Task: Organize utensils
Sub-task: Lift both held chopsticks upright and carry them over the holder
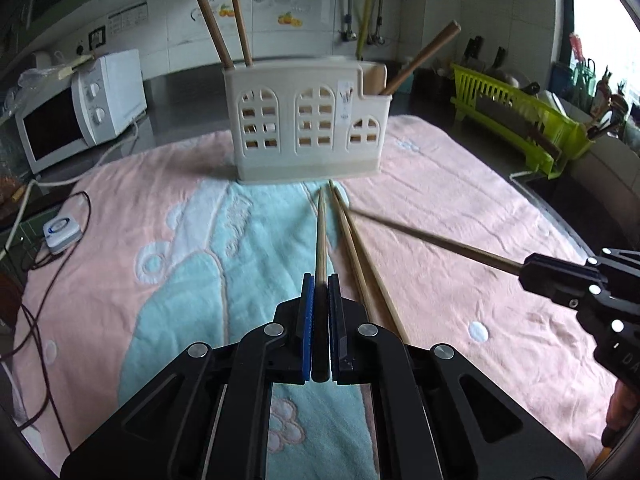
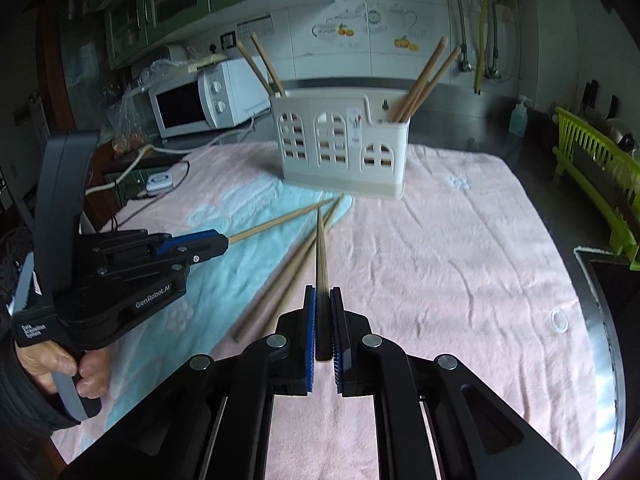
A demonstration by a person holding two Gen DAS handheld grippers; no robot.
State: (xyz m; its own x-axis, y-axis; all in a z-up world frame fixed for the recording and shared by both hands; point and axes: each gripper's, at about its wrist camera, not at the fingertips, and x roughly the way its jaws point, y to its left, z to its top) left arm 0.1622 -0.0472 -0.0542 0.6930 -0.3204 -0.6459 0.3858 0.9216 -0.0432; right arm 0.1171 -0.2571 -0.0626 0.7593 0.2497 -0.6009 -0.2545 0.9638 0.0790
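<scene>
A cream utensil holder (image 1: 308,120) shaped like a house stands on the towel, with wooden chopsticks upright in its left and right compartments; it also shows in the right wrist view (image 2: 344,148). My left gripper (image 1: 320,280) is shut on a wooden chopstick (image 1: 321,232) pointing toward the holder. My right gripper (image 2: 324,292) is shut on another chopstick (image 2: 320,240); it shows in the left wrist view (image 1: 524,274) holding its chopstick (image 1: 432,238). Two loose chopsticks (image 1: 356,248) lie on the towel between the grippers, also in the right wrist view (image 2: 288,276).
A pink and teal towel (image 1: 460,208) covers the counter. A white microwave (image 1: 80,108) stands back left, with cables and a small white device (image 1: 62,234) beside the towel. A green dish rack (image 1: 520,120) stands at the right.
</scene>
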